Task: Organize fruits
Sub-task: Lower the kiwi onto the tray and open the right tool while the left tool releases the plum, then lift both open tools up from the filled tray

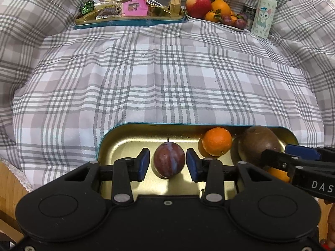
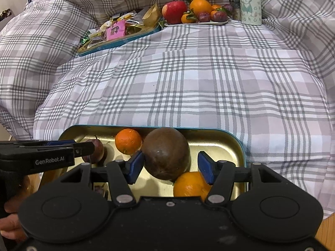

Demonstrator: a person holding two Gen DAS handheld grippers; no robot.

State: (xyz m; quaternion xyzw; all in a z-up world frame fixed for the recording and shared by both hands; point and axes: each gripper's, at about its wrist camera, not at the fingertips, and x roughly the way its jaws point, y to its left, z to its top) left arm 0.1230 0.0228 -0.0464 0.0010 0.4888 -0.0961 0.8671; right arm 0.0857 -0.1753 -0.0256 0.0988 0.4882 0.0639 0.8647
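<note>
the left hand-held gripper (image 1: pixel 168 164) hangs over a gold tray (image 1: pixel 117 144) on the plaid cloth (image 1: pixel 167 79), its blue pads (image 1: pixel 144 163) just clear of a plum (image 1: pixel 169 160), with an orange (image 1: pixel 216 141) and a brown fruit (image 1: pixel 256 146) to the right.

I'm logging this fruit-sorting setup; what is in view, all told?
gold metal tray with teal rim: one, near edge
dark purple plum: one, near tray, left
round oranges: two, near tray
large brown round fruit: one, near tray, between the oranges
second teal-rimmed tray: one, far left, full of snack packets
white plate: one, far right, holding a red apple, several oranges and plums
pale cartoon-cat bottle: one, far right
dark can: one, beside the bottle
grey checked cloth: under everything
left gripper: jaws open around the plum
right gripper: jaws open around the brown fruit
</note>
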